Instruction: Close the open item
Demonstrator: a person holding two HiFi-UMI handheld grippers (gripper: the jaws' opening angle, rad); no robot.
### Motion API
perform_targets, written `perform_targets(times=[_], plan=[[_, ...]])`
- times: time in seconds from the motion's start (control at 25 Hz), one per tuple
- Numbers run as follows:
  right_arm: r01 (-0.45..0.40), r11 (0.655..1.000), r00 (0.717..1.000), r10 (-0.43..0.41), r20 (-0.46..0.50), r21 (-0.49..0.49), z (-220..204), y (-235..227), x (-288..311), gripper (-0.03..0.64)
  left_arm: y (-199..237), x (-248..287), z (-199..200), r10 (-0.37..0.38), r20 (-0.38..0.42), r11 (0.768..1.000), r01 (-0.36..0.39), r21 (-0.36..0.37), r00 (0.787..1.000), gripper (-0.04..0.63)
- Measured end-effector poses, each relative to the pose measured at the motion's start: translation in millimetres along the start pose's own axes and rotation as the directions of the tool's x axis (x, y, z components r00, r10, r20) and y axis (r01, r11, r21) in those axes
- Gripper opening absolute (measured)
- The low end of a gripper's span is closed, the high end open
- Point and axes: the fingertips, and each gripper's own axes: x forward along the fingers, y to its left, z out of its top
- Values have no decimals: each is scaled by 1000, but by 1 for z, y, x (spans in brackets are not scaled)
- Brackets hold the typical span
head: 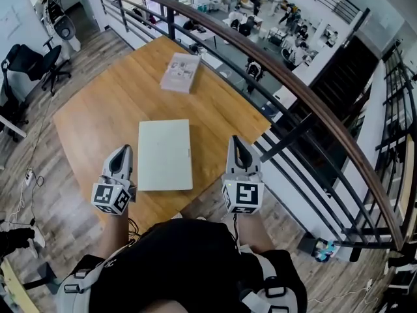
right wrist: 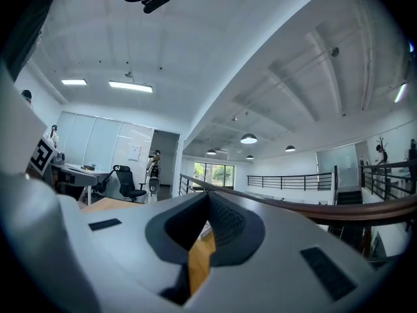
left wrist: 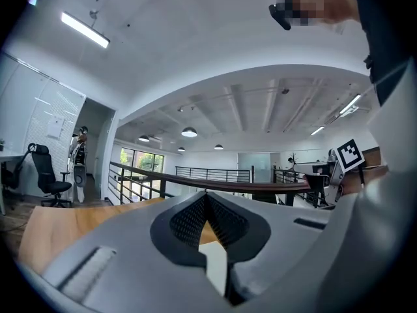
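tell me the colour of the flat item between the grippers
The flat item is pale greenish white; head view shows it best.

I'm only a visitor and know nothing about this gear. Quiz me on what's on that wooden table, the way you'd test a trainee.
1. True or false: the flat white rectangular item lies between the left tongs and the right tongs.
2. Pick one. Both tongs are: A) wide open; B) shut with nothing in them; C) clamped on the white item.
3. Fill the gap: on the brown wooden table, the pale printed box lies nearer the ____ than the white item does.

Key: 1 true; 2 B; 3 railing.
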Motion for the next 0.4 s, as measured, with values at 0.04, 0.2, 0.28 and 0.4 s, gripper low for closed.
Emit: perform_targets(times=[0.04,0.2,0.28,0.4], plan=[[-2,1000,1000,2,-2,2,-1,0,1,5,1,0,0,3,0,1000,-3,0,1000,0],[-17,1000,1000,17,1,12,0,1,6,5,4,1,1,15,-2,1000,-15,-7,1000,0],[-21,1000,1000,21,-2,13,3,4,9,5,7,1,2,15,-7,1000,-15,-10,1000,0],[-29,999,1000,29,-9,14,6,8,11,5,9,-1,6,12,-14,1000,-12,-16,1000,0]])
